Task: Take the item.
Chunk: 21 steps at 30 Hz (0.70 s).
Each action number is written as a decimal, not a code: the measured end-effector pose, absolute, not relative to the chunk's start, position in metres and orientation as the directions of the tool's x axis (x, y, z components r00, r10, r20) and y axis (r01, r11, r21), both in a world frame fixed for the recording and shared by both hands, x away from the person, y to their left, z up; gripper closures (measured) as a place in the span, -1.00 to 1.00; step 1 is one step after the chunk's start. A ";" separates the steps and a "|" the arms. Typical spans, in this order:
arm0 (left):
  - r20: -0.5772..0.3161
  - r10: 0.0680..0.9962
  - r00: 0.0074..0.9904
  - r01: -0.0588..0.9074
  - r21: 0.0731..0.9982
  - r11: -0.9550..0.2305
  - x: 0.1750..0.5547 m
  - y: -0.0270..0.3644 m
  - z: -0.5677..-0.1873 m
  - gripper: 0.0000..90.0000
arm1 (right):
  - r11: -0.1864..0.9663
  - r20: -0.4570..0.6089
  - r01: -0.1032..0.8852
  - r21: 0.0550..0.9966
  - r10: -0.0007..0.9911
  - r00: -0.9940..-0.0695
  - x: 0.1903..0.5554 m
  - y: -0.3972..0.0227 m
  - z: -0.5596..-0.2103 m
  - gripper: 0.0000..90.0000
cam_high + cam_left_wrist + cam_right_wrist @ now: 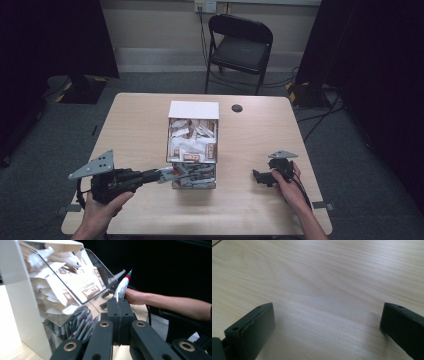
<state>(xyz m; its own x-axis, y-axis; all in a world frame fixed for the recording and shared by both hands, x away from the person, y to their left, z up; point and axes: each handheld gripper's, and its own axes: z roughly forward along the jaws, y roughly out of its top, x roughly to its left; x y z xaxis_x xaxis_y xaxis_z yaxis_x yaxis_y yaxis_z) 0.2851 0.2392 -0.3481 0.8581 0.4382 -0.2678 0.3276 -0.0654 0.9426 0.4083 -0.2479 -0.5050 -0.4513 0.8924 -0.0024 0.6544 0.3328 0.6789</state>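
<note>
White slim paper sachet with a red-green tip point(123, 286) sits pinched in the left gripper point(117, 300) beside the clear plastic dispenser box point(75, 282); right gripper point(327, 320) gapes wide over bare wood table point(319, 277).

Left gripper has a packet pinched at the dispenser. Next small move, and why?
Probably draw the left gripper back from the clear dispenser. Its jaws are shut on a white packet that looks free of the lower tray; the right gripper rests open on the table.

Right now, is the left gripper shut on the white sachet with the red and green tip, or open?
Shut. The left gripper jaws meet, pinching the white sachet, which sticks out above them.
</note>
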 end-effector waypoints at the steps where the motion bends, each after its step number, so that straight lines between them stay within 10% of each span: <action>1: -0.268 0.443 0.856 0.326 0.944 -0.058 0.285 0.242 -0.346 1.00 | 0.333 -0.003 0.654 0.679 0.892 -0.451 0.408 -0.248 -0.505 -1.00; 21: -0.224 0.550 0.804 0.272 0.962 -0.005 0.279 0.288 -0.322 1.00 | 0.333 -0.003 0.655 0.679 0.892 -0.451 0.408 -0.248 -0.505 -1.00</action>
<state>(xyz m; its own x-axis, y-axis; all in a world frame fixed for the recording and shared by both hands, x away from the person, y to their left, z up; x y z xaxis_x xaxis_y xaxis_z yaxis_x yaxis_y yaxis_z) 0.2786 0.2880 -0.3225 0.8043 0.5502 -0.2245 0.2718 -0.0047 0.9624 0.4084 -0.2478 -0.5050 -0.4513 0.8924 -0.0025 0.6547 0.3330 0.6785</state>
